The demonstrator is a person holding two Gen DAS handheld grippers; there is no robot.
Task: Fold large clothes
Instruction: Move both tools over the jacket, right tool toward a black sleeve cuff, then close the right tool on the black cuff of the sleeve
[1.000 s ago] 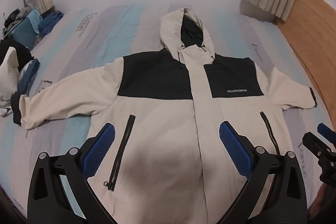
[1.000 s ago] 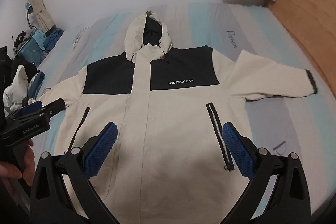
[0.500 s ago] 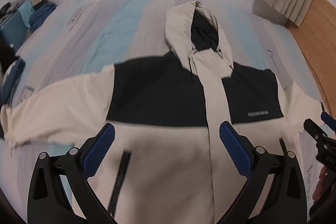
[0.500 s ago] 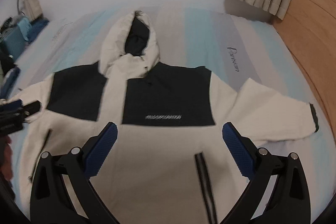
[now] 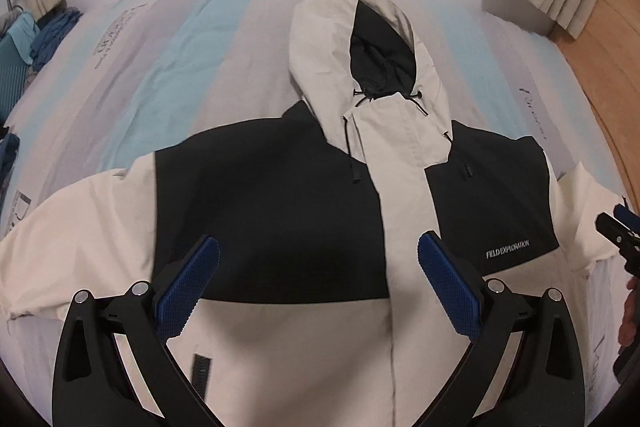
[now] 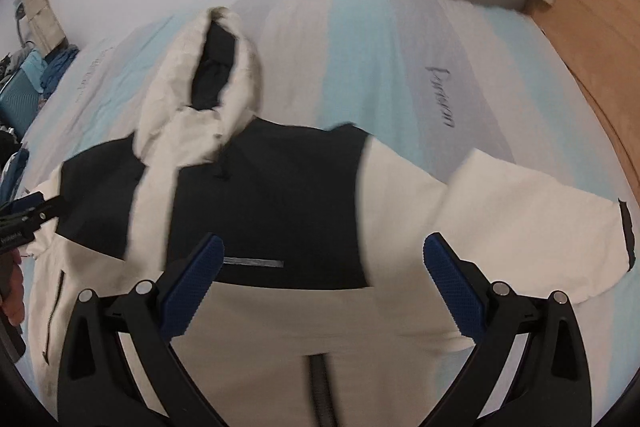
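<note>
On the bed (image 5: 168, 67), the unfolded jacket (image 5: 280, 347) is approached by 2 empty, released hand-held grippers, left (image 5: 318, 291) and right (image 6: 322, 287); sleeves probably need grasping next.

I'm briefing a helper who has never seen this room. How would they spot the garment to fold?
Look at the bed with the striped sheet in pale blue and grey. Spread flat on it, front up, lies the jacket: cream body, sleeves and hood, black chest panels. Unlike the crumpled blue clothes piled at the bed's far left, it reads FIELD EXPLORATION.
</note>
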